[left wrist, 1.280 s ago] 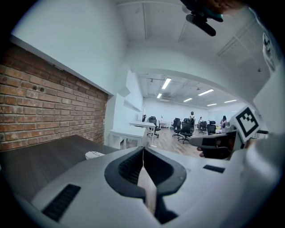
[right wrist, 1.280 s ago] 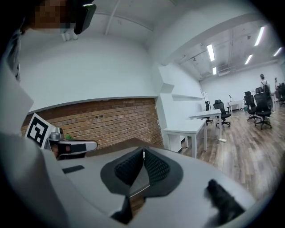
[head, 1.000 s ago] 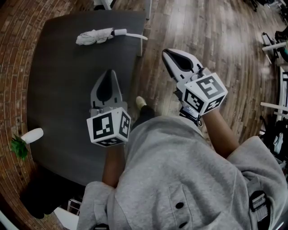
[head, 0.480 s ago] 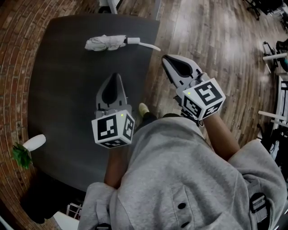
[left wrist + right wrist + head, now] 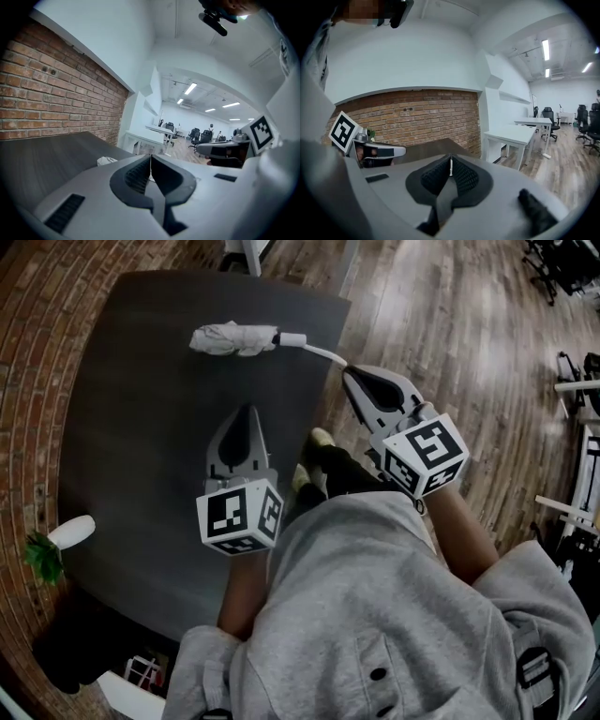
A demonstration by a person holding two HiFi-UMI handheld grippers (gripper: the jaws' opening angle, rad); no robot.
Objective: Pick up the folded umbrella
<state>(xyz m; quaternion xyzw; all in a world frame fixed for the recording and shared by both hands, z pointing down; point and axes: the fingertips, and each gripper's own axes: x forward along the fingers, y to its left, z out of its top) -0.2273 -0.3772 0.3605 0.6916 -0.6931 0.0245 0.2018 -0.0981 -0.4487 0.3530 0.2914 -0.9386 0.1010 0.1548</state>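
The folded umbrella [image 5: 232, 338] lies on the far part of the dark table [image 5: 141, 437], its pale crumpled canopy to the left and its white handle [image 5: 314, 348] reaching past the table's right edge. In the left gripper view only a bit of the umbrella's canopy [image 5: 107, 161] shows beyond the jaws. My left gripper [image 5: 246, 412] hovers over the table short of the umbrella, jaws shut and empty. My right gripper [image 5: 352, 374] hangs off the table's right edge, close to the handle's end, jaws shut with nothing between them.
A white pot with a green plant [image 5: 52, 545] stands at the table's near left corner. A brick wall [image 5: 51, 93] runs along the left. White desks [image 5: 520, 133] and office chairs [image 5: 587, 122] stand further off on the wooden floor [image 5: 450, 324].
Both grippers have moved forward toward the umbrella. The right one now sits close by the handle's end. Both have stayed shut.
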